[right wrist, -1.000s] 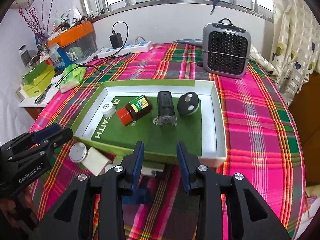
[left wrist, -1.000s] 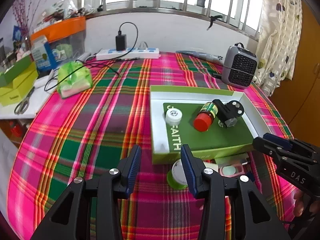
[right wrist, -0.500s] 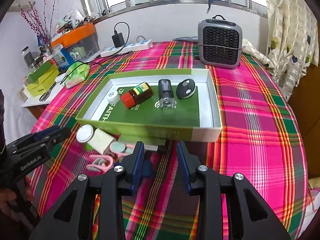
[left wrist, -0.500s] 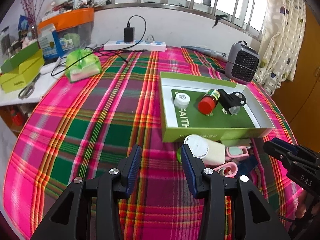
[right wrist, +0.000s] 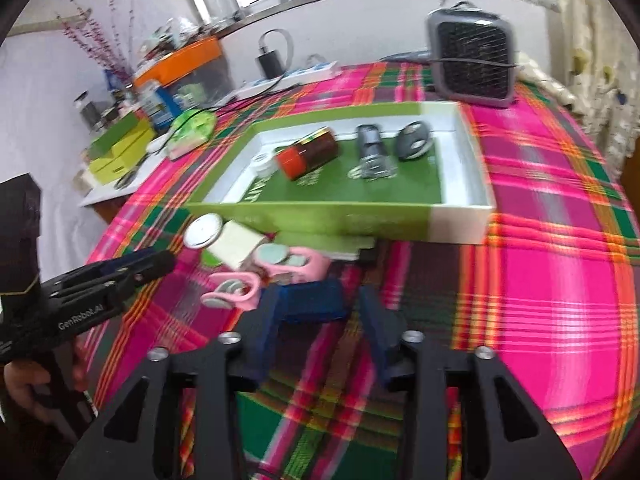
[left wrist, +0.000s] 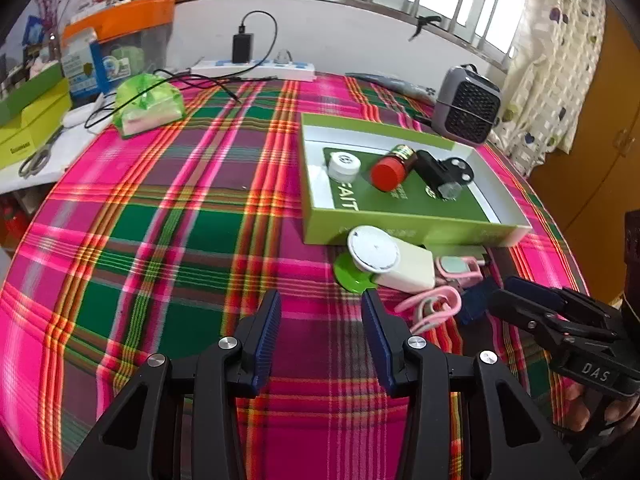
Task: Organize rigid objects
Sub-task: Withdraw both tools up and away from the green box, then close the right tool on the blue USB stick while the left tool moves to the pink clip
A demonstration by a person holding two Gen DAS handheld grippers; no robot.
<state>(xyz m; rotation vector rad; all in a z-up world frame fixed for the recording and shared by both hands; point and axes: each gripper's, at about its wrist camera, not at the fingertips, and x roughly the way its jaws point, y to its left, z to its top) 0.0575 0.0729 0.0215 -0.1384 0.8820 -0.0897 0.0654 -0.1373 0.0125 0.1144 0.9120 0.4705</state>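
Observation:
My left gripper (left wrist: 322,314) hangs open over bare cloth, nothing between its fingers. Just ahead of it lie a white bottle with a round cap (left wrist: 374,249), a green lid (left wrist: 348,278) and pink clips (left wrist: 434,306). My right gripper (right wrist: 322,306) is low over a dark blue block (right wrist: 316,300). Its jaws are opening, with the block between them and a gap on the right side. Behind stands the green box (right wrist: 320,216), which holds a red-capped brown bottle (right wrist: 308,154), a white jar (left wrist: 344,165), a black cylinder (right wrist: 370,148) and a key fob (right wrist: 414,144).
A grey fan heater (right wrist: 472,64) stands behind the box. At the back left are a power strip (left wrist: 256,68) with cables, a green pouch (left wrist: 148,104), scissors (left wrist: 38,156) and yellow-green boxes (left wrist: 24,128). A pink and green plaid cloth (left wrist: 160,240) covers the table.
Both grippers have drawn back from the box and sunk. The items in front of it have come into view. The right jaws stand wider, with the blue block now between them.

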